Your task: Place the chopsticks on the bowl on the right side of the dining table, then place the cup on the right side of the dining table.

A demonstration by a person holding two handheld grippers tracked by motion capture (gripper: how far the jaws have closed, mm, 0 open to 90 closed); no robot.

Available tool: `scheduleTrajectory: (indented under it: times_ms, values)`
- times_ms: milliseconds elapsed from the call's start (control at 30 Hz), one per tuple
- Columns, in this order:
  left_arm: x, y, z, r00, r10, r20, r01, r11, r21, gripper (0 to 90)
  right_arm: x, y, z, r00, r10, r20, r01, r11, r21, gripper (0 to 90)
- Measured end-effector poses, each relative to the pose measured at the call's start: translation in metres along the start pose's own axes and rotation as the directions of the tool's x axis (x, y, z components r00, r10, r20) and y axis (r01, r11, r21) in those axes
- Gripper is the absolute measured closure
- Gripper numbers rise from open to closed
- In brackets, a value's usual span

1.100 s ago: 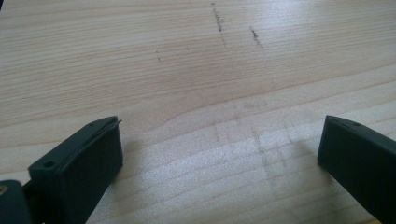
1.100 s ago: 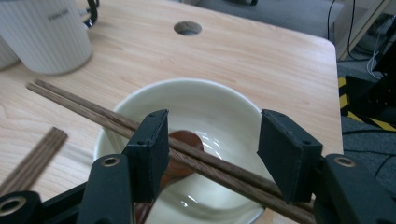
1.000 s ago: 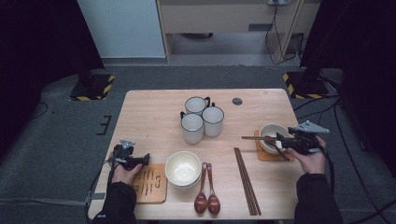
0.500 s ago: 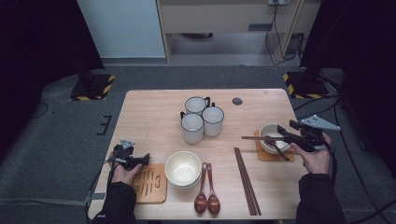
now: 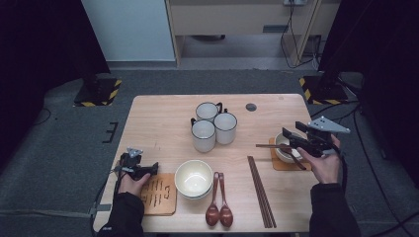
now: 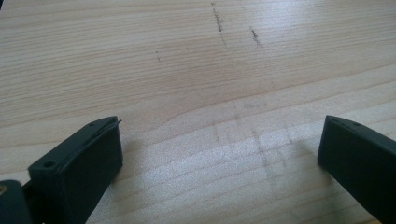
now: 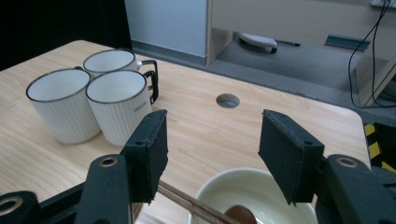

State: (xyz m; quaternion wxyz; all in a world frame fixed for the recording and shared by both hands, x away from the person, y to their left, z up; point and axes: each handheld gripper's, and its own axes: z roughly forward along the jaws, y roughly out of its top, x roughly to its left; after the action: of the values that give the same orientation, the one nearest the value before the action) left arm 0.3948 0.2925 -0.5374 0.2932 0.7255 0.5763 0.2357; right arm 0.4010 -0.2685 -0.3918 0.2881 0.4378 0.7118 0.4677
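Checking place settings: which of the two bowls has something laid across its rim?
The bowl on the right coaster, under the right claw: chopsticks rest across its rim. The bowl near the table's front middle has nothing across it.

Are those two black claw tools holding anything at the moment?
No. The right gripper has its jaws apart, with nothing between them, above the small bowl. The left gripper is wide open over bare table.
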Motion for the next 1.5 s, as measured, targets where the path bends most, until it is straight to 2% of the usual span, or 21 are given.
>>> scheduleTrajectory:
  times_ms: [333, 700, 967, 1233, 1500]
  values:
    - [0.0, 0.0, 0.0, 1.0, 0.0, 0.0, 0.0, 1.0, 0.0, 0.0, 0.015, 0.022, 0.013, 0.9999, 0.016, -0.001, -0.016, 1.0, 0.009, 41.0]
    - [0.0, 0.0, 0.0, 1.0, 0.0, 0.0, 0.0, 1.0, 0.0, 0.0, 0.033, 0.042, 0.032, 0.9996, -0.001, -0.027, 0.002, 1.0, 0.019, 41.7]
    - [0.0, 0.0, 0.0, 1.0, 0.0, 0.0, 0.0, 1.0, 0.0, 0.0, 0.046, 0.048, 0.051, 0.9988, -0.005, -0.049, 0.006, 0.999, 0.034, 41.8]
    - [0.0, 0.0, 0.0, 1.0, 0.0, 0.0, 0.0, 1.0, 0.0, 0.0, 0.055, 0.056, 0.061, 0.9987, -0.004, -0.05, 0.005, 1.0, 0.029, 41.6]
    - [0.0, 0.0, 0.0, 1.0, 0.0, 0.0, 0.0, 1.0, 0.0, 0.0, 0.062, 0.065, 0.073, 0.9971, 0.002, -0.076, 0.001, 1.0, 0.029, 41.5]
